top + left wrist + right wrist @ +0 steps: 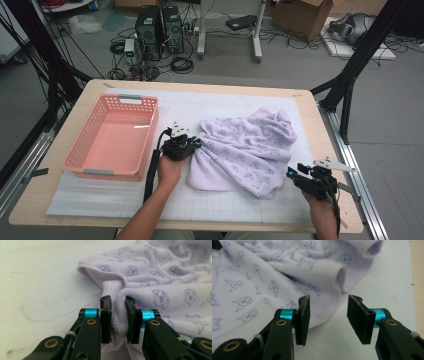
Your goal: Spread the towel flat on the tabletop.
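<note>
Towel (pixel 248 150): pale lilac cloth printed with small blue-grey figures, lying rumpled on the white mat in the right half of the table, just right of the basket; its far part is bunched into raised folds, its near part lies flatter.
Towel edge, left: in the left gripper view a thick fold of the hemmed border (pixel 119 315) stands between the two black jaws and bulges above and below them.
Left gripper (pixel 186 145): at the towel's left edge, between basket and cloth; its jaws are pressed onto the fold from both sides, pinching the towel.
Left hand (pixel 169 170): wraps the gripper body from the near side, forearm entering from the bottom edge.
Towel edge, right: in the right gripper view the stitched hem (pixel 329 312) curves on the mat ahead of the jaws and behind the left one; a rolled corner lies beyond it.
Right gripper (pixel 296 172): near the towel's near right corner, just beside the cloth; jaws spread, nothing clamped between them, bare mat showing in the gap.
Basket (pixel 116 135): pink perforated plastic, rectangular, on the left part of the mat.
Mat (pixel 100 197): white gridded sheet covering most of the table top.
Table (pixel 35 200): light wood, rounded corners.
</note>
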Demonstrator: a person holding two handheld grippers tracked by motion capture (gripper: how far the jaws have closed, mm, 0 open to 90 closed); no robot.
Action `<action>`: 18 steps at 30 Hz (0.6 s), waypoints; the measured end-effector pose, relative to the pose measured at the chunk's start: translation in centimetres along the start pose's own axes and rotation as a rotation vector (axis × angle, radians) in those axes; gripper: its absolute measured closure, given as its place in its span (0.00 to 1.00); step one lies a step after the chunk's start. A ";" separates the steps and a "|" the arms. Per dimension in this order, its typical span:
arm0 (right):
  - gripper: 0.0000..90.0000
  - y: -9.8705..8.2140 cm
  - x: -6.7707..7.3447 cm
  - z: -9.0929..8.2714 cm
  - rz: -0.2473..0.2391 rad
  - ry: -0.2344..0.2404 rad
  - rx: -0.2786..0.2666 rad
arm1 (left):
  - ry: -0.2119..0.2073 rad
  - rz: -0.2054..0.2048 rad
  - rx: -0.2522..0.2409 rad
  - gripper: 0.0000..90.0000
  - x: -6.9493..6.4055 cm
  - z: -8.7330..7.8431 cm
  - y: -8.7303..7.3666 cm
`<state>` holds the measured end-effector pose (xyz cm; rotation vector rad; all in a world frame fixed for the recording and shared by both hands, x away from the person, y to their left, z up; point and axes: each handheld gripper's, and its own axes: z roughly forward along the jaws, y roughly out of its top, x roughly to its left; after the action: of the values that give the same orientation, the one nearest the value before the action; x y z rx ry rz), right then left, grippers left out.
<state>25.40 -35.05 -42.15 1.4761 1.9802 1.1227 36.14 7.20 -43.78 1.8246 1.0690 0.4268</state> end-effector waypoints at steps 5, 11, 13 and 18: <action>0.57 1.3 1.4 2.7 -0.043 0.055 0.040 | -0.022 0.028 -0.015 0.84 -0.1 -0.8 -0.3; 0.55 1.9 3.2 6.4 -0.129 0.103 0.159 | -0.077 0.026 0.005 0.53 -0.7 -0.9 -1.0; 0.60 1.9 3.7 7.1 -0.174 0.083 0.171 | -0.075 0.044 0.031 0.50 -0.9 -0.6 -1.3; 0.96 3.3 3.3 8.1 -0.206 0.079 0.209 | -0.045 0.088 0.091 0.59 -1.6 0.2 -1.6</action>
<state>32.17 -28.82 -43.81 1.3038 2.3040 0.9230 34.63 6.02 -44.98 1.9578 0.9944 0.3927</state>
